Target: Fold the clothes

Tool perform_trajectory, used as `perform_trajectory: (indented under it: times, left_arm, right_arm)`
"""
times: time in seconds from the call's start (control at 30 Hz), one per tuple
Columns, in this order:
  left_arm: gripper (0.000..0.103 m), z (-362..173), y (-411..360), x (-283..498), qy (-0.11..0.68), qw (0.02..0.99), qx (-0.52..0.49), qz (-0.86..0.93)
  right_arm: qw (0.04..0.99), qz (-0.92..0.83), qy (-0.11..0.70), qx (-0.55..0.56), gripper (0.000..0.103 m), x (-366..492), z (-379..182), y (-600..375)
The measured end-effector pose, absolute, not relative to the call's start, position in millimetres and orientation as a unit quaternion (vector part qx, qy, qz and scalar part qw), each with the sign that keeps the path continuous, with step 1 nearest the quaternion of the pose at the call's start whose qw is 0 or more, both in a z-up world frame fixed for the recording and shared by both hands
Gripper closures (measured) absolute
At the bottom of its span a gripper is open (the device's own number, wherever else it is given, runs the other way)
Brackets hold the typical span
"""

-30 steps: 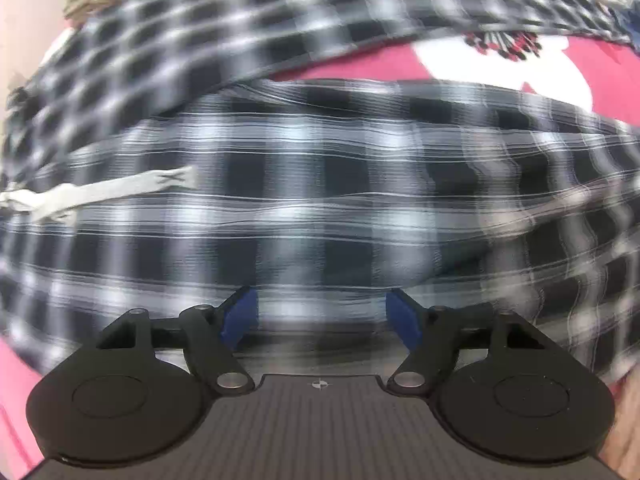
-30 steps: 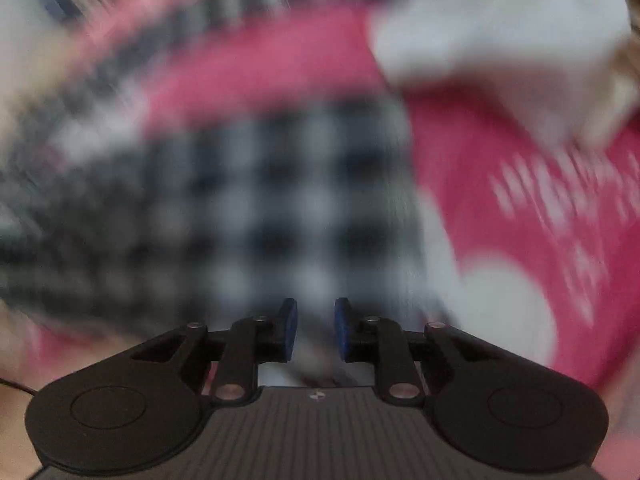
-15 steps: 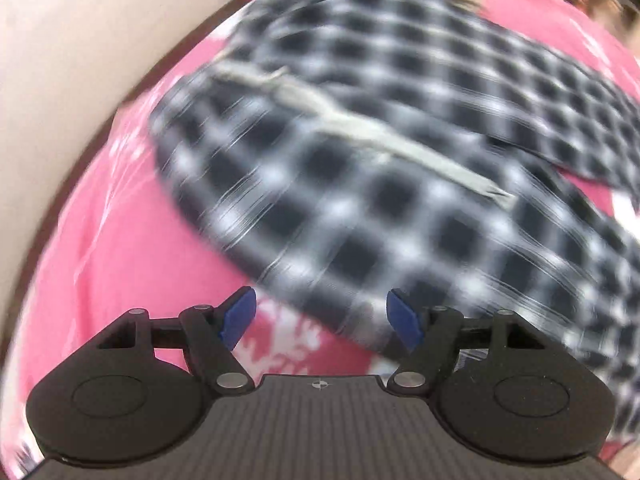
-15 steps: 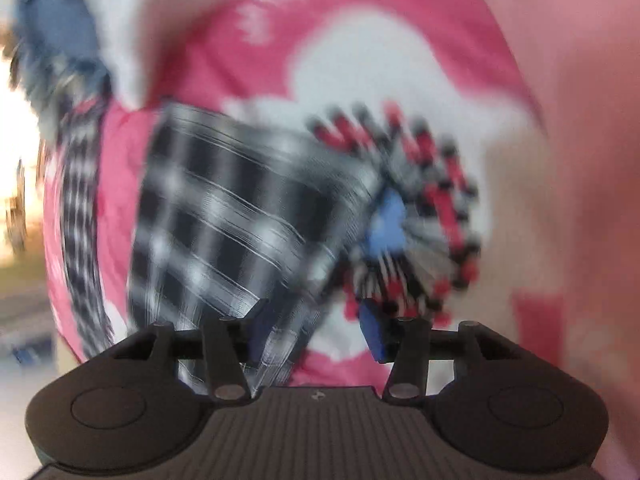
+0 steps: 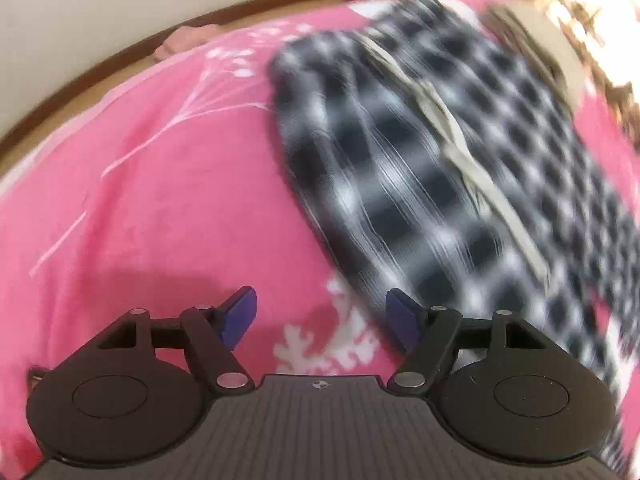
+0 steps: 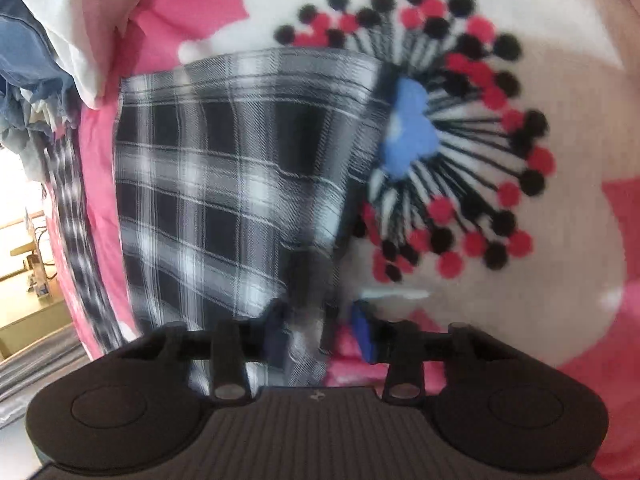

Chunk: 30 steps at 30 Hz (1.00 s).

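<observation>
A pink blanket [image 5: 152, 184] with white sprigs and a big red-and-black flower print [image 6: 452, 132] covers the bed. The checked garment [image 5: 460, 184] lies spread across it, a pale drawstring [image 5: 460, 148] trailing over the cloth. At the far edge sits a tan bundle [image 5: 548, 40], blurred; a white cloth [image 6: 76, 28] and blue denim [image 6: 20, 60] crowd the other corner. The left gripper [image 5: 322, 316] hovers over bare blanket beside the garment's edge, jaws well apart and empty. The right gripper [image 6: 320, 336] is closing, a fold of checked cloth between its jaws, though blur hides whether the pads press yet.
</observation>
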<state>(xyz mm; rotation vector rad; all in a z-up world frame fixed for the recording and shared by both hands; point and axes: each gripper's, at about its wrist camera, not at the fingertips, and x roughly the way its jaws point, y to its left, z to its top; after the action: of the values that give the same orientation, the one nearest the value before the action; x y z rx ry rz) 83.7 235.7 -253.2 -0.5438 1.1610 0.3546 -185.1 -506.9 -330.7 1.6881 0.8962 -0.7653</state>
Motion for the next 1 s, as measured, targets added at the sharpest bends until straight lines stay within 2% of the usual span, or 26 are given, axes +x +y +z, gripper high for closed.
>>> perform_trajectory:
  times: [0.1,0.13,0.2,0.37,0.4,0.47,0.5,0.53,0.63,0.8,1.0]
  left_arm:
    - [0.032,-256,262,81,0.503,0.788,-0.306,0.180]
    - [0.033,-257,265,80,0.492,0.788,-0.320,0.183]
    - [0.035,-257,270,78,0.471,0.788,-0.349,0.188]
    - [0.041,-265,288,95,0.438,0.789,-0.389,0.183]
    - [0.047,-267,291,99,0.435,0.790,-0.393,0.182]
    - [0.065,-267,287,103,0.441,0.787,-0.392,0.179]
    - [0.082,-270,287,107,0.444,0.785,-0.393,0.177]
    - [0.094,-272,287,112,0.448,0.784,-0.393,0.175]
    - [0.098,-260,283,109,0.435,0.786,-0.403,0.172]
    - [0.098,-239,278,115,0.408,0.803,-0.407,0.154]
    - [0.098,-220,276,146,0.379,0.809,-0.431,0.126]
  right_arm:
    - [0.519,-0.335,0.361,0.699,0.095,-182,-325,-502]
    - [0.518,-0.341,0.354,0.700,0.096,-182,-323,-500]
    - [0.513,-0.352,0.341,0.705,0.096,-182,-322,-496]
    - [0.460,-0.359,0.285,0.761,0.087,-194,-339,-493]
    - [0.465,-0.361,0.286,0.756,0.087,-193,-339,-493]
    - [0.490,-0.368,0.300,0.731,0.093,-184,-332,-491]
    - [0.507,-0.372,0.312,0.712,0.098,-178,-326,-490]
    - [0.519,-0.376,0.315,0.700,0.100,-174,-319,-489]
    - [0.545,-0.391,0.313,0.672,0.100,-165,-299,-487]
    - [0.582,-0.389,0.270,0.661,0.101,-168,-264,-488]
    - [0.638,-0.362,0.227,0.640,0.101,-118,-210,-501]
